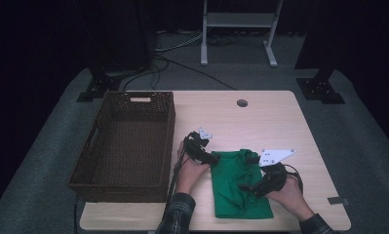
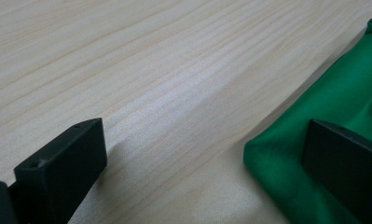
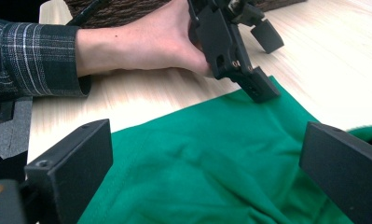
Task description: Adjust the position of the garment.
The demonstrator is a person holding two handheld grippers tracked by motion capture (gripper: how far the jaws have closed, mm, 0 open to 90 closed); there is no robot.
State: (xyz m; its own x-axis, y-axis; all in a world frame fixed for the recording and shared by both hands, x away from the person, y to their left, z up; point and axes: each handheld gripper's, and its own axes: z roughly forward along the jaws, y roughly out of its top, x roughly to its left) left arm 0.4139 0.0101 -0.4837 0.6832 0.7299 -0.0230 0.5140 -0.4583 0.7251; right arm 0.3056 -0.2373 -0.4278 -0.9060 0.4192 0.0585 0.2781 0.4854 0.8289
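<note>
Dim, dark surroundings; close views softly blurred

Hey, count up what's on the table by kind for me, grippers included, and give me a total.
Green cloth: 1
Brown wicker basket: 1
Handheld grippers: 2, the left gripper and the right gripper, both with jaws apart
Total: 4
</note>
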